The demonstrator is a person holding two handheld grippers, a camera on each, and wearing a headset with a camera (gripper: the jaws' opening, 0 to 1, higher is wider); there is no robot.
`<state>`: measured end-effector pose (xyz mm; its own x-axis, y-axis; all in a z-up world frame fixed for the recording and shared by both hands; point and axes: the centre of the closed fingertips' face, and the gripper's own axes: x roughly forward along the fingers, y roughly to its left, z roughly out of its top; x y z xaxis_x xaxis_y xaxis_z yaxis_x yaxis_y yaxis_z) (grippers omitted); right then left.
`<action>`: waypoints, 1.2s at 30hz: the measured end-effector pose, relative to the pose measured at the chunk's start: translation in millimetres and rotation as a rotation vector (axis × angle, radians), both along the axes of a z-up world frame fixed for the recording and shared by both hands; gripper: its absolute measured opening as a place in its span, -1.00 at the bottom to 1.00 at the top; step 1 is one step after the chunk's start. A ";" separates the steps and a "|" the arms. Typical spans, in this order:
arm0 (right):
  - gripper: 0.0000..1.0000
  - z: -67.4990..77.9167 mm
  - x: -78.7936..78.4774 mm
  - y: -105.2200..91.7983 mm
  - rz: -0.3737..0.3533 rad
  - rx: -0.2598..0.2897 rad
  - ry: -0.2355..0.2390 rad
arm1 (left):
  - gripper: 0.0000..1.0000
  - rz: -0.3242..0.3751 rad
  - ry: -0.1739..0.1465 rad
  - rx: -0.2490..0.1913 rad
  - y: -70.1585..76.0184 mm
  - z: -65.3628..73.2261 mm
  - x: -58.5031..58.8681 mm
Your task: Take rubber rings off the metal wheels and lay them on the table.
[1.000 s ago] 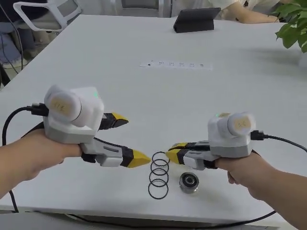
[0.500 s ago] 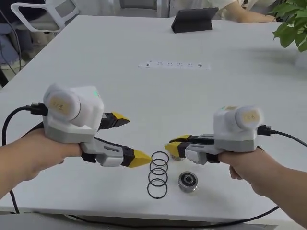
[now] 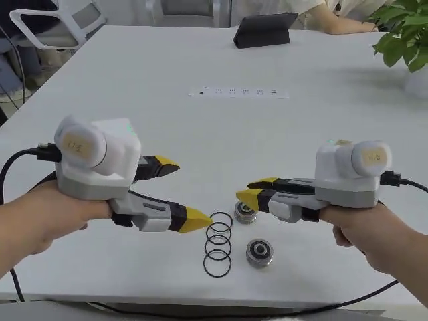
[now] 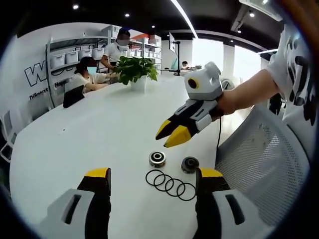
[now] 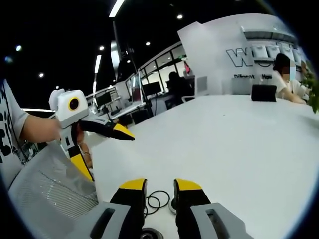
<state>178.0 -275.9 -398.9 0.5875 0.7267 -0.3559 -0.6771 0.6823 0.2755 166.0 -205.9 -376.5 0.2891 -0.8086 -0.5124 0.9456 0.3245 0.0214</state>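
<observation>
Rings [image 3: 219,244] of black rubber – four of them – lay flat on the white table [image 3: 200,134] in a short overlapping chain, low in the head view and a little left of centre. Two metal wheels sat just to the right of that chain: the nearer wheel [image 3: 259,252] beside its lower end, the farther wheel [image 3: 245,210] beside its upper end. I could not tell from any view whether either wheel had a ring on it. My left gripper [image 3: 182,191] hung at the left of the frame with its yellow-tipped jaws spread wide and nothing between them; the lower tip pointed at the top ring of the chain from just beside it, clear of the rubber. In the left gripper view the chain and both wheels sat between and beyond my own two jaws. My right gripper [image 3: 256,189] came in from the right of the head view, its jaws drawn close with a narrow gap between them – gripping nothing. Its tips hovered just above the farther wheel, and I could not tell whether they touched it. Farther up the table lay a white power strip [image 3: 237,92], with a dark tablet case [image 3: 262,31] near the top edge and green leaves [image 3: 404,33] in the upper right corner.
</observation>
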 end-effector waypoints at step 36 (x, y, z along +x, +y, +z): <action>0.00 27.9 -36.1 -29.3 0.006 -0.046 -0.087 | 0.42 0.017 -0.036 -0.037 8.2 25.9 -10.6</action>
<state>141.9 -305.1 -371.0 0.6135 0.7140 -0.3374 -0.7009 0.6892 0.1840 155.4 -197.8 -350.6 0.3209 -0.8213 -0.4717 0.9387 0.3421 0.0429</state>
